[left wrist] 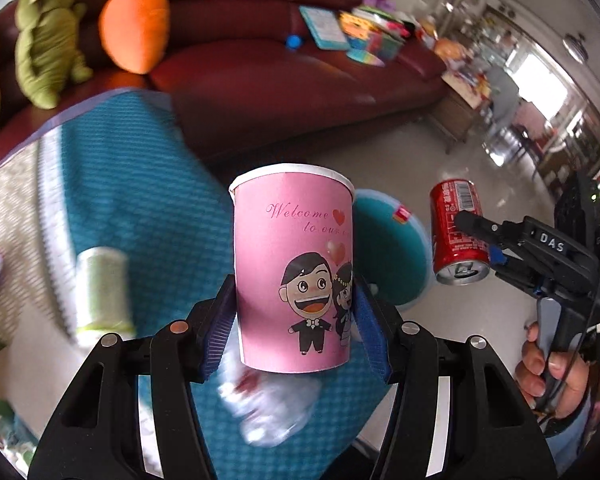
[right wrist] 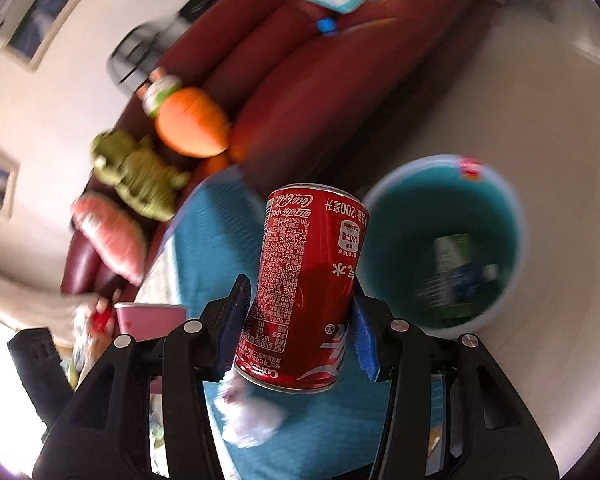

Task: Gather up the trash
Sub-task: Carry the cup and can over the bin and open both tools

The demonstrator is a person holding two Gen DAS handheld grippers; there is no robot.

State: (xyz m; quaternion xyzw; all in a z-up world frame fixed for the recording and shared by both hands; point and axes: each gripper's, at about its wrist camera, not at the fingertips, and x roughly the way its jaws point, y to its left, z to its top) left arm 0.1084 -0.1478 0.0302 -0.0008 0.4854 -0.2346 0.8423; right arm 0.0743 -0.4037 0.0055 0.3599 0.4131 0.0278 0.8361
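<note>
A: While both pieces are up in the air, nothing new is in the bin yet — pink paper cup (left wrist: 294, 268) sits clamped between the blue pads of the left gripper (left wrist: 294, 320), upright, over the teal-covered table (left wrist: 140, 200).
B: And the can?
A: Red soda can (right wrist: 308, 284) pinched by the right gripper (right wrist: 300, 332), held upside down, just beside the teal bin (right wrist: 496, 200), not over its mouth yet as far as I can judge.
B: Bin empty?
A: No — a carton or two lies inside already, blurred, can't tell what exactly.
B: What's left?
A: Drop both, I'd say. Then a crumpled white wrapper (left wrist: 272, 408) below the cup and a pale green cup (left wrist: 102, 292) on the table look like remaining trash. Roughly midway, by my guess.
</note>
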